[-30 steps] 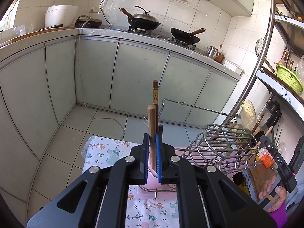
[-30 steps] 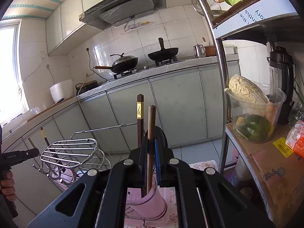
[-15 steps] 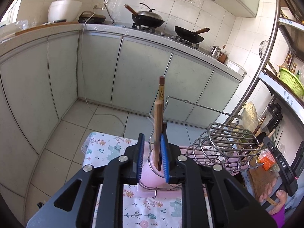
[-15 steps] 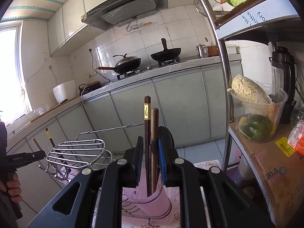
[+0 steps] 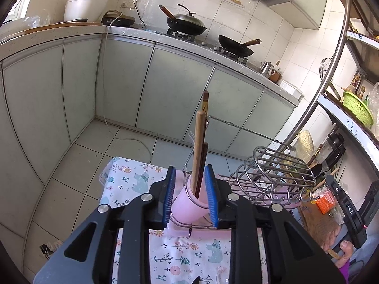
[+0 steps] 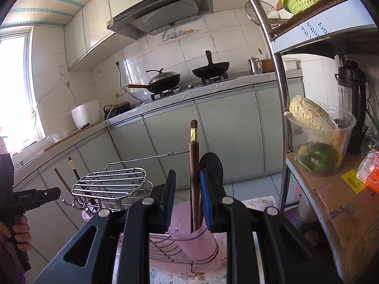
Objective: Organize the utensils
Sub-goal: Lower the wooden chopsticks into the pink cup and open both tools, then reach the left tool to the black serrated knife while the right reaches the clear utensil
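Two slim wooden chopsticks [image 5: 198, 151], one pale and one dark brown, stand nearly upright in a smooth pink plastic cup [image 5: 187, 204] at lower centre, tips up. The left gripper [image 5: 190, 197] and right gripper [image 6: 187, 198] have just been opening; their ribbed blue jaws now flank the sticks without pressing. The cup sits in a chrome wire rack [image 5: 272, 172] on the floral-clothed surface [image 5: 132, 182].

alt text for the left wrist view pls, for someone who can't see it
The left gripper, jaws just opened, frames a pink cup holding upright chopsticks; nothing presses them. The cup sits in a wire rack on a floral cloth, with kitchen cabinets and woks behind.
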`<move>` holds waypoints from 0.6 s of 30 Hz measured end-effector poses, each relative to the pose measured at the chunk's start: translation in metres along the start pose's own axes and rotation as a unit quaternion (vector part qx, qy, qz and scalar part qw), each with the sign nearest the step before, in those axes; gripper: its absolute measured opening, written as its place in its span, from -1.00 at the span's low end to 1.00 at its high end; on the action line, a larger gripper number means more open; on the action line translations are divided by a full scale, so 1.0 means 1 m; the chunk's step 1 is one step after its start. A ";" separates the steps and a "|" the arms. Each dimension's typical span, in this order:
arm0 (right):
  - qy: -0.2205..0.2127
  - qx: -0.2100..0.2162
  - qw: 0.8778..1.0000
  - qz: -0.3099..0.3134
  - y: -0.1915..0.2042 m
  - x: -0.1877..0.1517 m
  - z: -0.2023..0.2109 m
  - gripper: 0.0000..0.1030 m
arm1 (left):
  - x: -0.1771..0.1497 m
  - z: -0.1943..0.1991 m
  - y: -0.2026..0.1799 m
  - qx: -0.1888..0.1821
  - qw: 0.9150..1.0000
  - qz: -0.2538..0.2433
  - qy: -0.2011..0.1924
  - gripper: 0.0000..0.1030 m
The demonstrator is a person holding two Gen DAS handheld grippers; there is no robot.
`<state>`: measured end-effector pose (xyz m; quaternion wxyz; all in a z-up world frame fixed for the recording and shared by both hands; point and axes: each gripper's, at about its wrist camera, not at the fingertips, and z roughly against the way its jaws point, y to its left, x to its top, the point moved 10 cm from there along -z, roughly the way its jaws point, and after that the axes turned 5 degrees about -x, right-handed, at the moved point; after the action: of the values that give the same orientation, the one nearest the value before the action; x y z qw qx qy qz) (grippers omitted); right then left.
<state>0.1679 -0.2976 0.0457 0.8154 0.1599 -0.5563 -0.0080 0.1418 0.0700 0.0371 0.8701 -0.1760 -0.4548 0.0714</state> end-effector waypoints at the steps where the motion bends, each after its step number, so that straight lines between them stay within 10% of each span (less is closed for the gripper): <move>1: 0.002 0.001 1.000 -0.001 0.000 -0.001 0.002 -0.61 | -0.001 0.002 0.000 -0.001 1.000 0.000 0.000 -0.51; 18: 0.194 0.044 0.980 -0.020 0.007 -0.119 0.002 -0.61 | -0.105 -0.015 -0.010 -0.021 0.991 -0.036 0.127 -0.51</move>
<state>0.1198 -0.2680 -0.0599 0.8999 0.2049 -0.3837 0.0314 0.0929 0.0270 -0.0473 0.9191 -0.1856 -0.3476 0.0079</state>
